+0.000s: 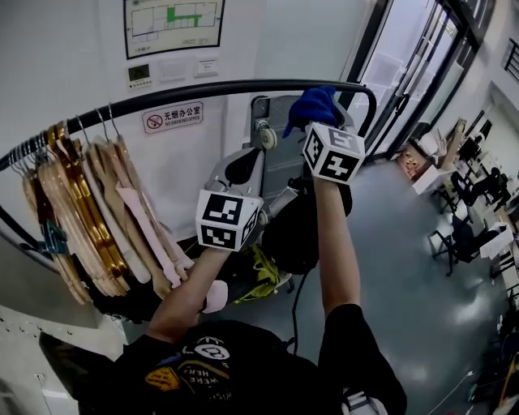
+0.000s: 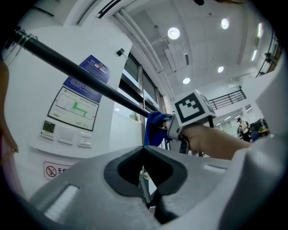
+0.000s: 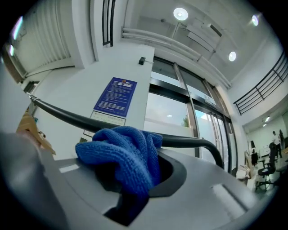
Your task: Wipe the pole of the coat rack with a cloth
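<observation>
Right gripper (image 3: 139,188) is clamped on a bunched blue knitted cloth (image 3: 123,155), which fills the hollow between its jaws and spills over their upper edge. In the head view this gripper is raised at about 1 o'clock from the centre, and the cloth's top meets the underside of the black, curved metal pole of the coat rack (image 1: 203,89), close to where the pole bends downward at its right end. In the right gripper view the pole runs from 9 o'clock to 3 o'clock directly behind the cloth, which covers a short stretch of it. Left gripper (image 2: 146,182) has its jaws drawn together with nothing held between them; it hangs below and to the 7 o'clock side of the right gripper, apart from the pole, and its own view looks up at the pole crossing from 10 o'clock toward the centre, with the cloth and the right gripper's marker cube at the far end. A tight bundle of wooden clothes hangers (image 1: 81,227) hangs from the pole at 9 o'clock in the head view, well apart from the cloth. On the white wall behind the pole are a red and white no-smoking sign (image 1: 173,118) and, at 12 o'clock above it, a framed floor plan (image 1: 173,24).
</observation>
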